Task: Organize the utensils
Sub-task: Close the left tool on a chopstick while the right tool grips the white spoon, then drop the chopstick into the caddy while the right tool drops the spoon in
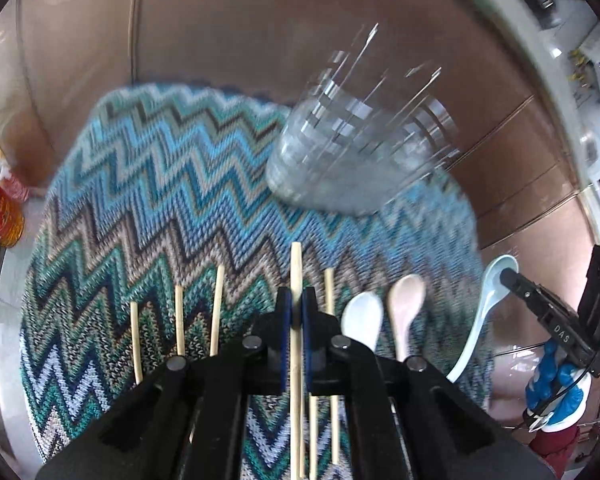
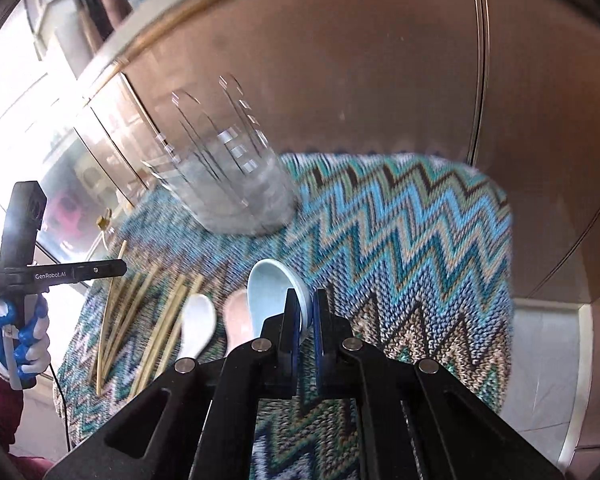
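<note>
Between the jaws of the left gripper [image 1: 296, 304], in the left wrist view, stands 1 chopstick [image 1: 296, 276], pinched between the blue pads with its tip poking out ahead of them. Left of the jaws 3 more chopsticks [image 1: 179, 320] lie on the zigzag mat [image 1: 160, 184]; just right of the jaws lie another stick, then a white spoon [image 1: 362, 316] and a pink spoon [image 1: 406, 304]. Ahead and to the right stands the clear glass holder [image 1: 352, 160], blurred. Far right, the right gripper [image 1: 508, 276] holds a pale blue spoon [image 1: 480, 312] by its bowl, clear of the mat.

Just ahead of the jaws in the right wrist view sits that blue spoon's bowl, its rim pinched between the nearly closed pads of the right gripper. Left of the jaws lie the white spoon and pink spoon, and further left the loose chopsticks. The holder stands ahead and left, well apart from the jaws. At far left a gloved hand [image 2: 18, 336] grips the left gripper's handle.

Judgement: both picks look made, and the carry to the holder is in hand. Next, each piece needs lifting above the holder's rim, tipping upright and releasing inside, 1 at a time so the grippers do not collide.
</note>
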{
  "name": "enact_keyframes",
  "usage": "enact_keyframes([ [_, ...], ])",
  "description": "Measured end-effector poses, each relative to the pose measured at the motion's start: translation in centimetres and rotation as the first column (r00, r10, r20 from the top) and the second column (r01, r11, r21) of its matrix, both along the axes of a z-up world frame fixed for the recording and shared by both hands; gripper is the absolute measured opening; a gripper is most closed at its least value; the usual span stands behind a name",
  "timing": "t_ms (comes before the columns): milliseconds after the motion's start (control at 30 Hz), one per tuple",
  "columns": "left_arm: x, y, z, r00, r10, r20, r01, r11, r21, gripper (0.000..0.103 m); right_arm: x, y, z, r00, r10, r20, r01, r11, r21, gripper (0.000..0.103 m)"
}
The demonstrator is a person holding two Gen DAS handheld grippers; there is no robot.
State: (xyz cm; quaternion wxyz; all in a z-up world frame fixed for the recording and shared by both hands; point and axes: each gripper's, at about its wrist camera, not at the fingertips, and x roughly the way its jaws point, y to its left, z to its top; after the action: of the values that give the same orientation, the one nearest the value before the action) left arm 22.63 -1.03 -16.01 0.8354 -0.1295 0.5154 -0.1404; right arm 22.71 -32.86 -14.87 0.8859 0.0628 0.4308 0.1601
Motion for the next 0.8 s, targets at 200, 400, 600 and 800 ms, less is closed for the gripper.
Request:
enact_keyframes([
  [200, -0.6, 0.2, 8.6, 0.973, 0.040, 0.227, -0.024, 0.997, -0.069, 0.005, -1.1, 1.8, 7.0, 0.983, -0.042, 0.180, 0.044, 0.999, -0.005, 0.006],
  [400, 2.1, -0.5, 15.8, 0.883, 0.159, 0.442, -0.097, 0.983, -0.159, 0.005, 0.9, 4.8, 12.7, 0.914, -0.125, 0.386, 0.131, 0.991, 0.009, 0.006],
  [600, 6.5, -1.3, 18.5, 0.767, 0.304, 0.565, -0.224, 0.952, -0.207, 0.005, 4.4, 7.7, 13.7, 0.832, -0.195, 0.519, 0.242, 0.970, -0.023, 0.006],
  [800, 10.1, -3.0, 16.1, 0.672, 0.368, 0.642, -0.336, 0.925, -0.178, 0.005, 7.5, 8.7, 10.8, 0.801, -0.219, 0.558, 0.305, 0.950, -0.065, 0.006],
])
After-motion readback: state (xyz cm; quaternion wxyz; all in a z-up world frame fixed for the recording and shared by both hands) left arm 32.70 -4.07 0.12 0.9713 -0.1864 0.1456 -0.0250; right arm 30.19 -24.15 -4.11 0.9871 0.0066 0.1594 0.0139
